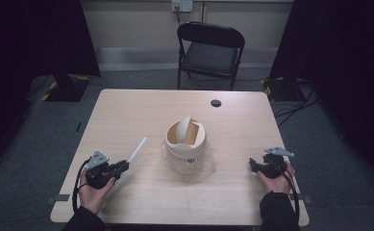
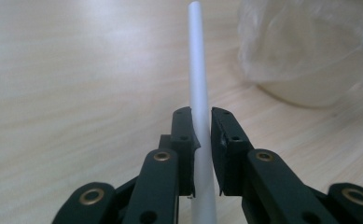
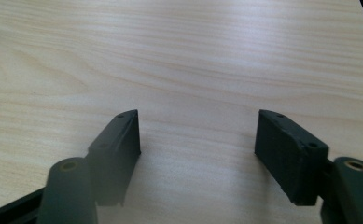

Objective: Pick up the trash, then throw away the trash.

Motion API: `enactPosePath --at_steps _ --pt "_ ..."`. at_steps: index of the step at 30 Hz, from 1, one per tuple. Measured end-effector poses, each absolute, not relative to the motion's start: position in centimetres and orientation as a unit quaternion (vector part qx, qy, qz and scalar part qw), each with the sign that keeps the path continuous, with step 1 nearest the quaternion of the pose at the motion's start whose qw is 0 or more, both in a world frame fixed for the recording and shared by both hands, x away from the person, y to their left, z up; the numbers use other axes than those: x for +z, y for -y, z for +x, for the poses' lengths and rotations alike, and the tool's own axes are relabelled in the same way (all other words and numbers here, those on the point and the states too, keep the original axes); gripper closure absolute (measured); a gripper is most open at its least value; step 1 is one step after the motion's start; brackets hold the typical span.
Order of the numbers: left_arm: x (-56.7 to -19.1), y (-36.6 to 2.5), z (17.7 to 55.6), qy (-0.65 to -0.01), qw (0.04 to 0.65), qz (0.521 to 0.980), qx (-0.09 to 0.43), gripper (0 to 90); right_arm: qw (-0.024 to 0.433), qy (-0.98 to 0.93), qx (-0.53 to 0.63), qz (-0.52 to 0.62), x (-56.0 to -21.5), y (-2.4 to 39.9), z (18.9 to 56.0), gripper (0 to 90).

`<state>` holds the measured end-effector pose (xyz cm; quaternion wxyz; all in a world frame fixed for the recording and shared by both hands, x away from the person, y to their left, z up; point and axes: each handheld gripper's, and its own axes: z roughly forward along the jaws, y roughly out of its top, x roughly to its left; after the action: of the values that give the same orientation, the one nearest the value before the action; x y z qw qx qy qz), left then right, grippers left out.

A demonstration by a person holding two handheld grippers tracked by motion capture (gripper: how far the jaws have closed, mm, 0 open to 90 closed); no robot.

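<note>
My left gripper (image 1: 122, 167) has its fingers (image 2: 184, 135) clenched on a white straw (image 2: 198, 84), which sticks out past them and slants up and away over the worktop (image 1: 127, 115), toward the cream bin (image 1: 186, 144). The bin sits mid-worktop in clear plastic, its swing lid tilted. My right gripper (image 3: 198, 140) rests near the right edge, fingers (image 3: 286, 144) spread apart with nothing between them.

High view: fixed above the near edge, facing forward and down over the whole table (image 1: 127, 110). Gripper views: close and low along their jaws; left shares the bin (image 2: 310, 60).
</note>
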<state>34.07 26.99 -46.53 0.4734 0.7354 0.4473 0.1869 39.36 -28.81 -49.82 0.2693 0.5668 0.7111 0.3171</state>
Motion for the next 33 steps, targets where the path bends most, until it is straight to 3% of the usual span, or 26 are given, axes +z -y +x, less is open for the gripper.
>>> enactPosePath --at_steps 5,17,33 --pt "-44.9 -26.8 33.2 -0.426 0.506 0.719 0.214 79.9 0.273 -0.709 0.331 0.560 -49.5 28.8 39.1 34.0" --pt "-39.9 -26.2 32.0 -0.371 0.583 0.674 0.261 79.9 0.287 -0.679 0.430 0.521 -45.1 28.9 38.3 34.1" --pt "-36.1 -22.7 32.0 -0.296 0.631 0.673 0.247 79.9 0.268 -0.649 0.567 0.430 -38.4 25.5 36.2 33.0"
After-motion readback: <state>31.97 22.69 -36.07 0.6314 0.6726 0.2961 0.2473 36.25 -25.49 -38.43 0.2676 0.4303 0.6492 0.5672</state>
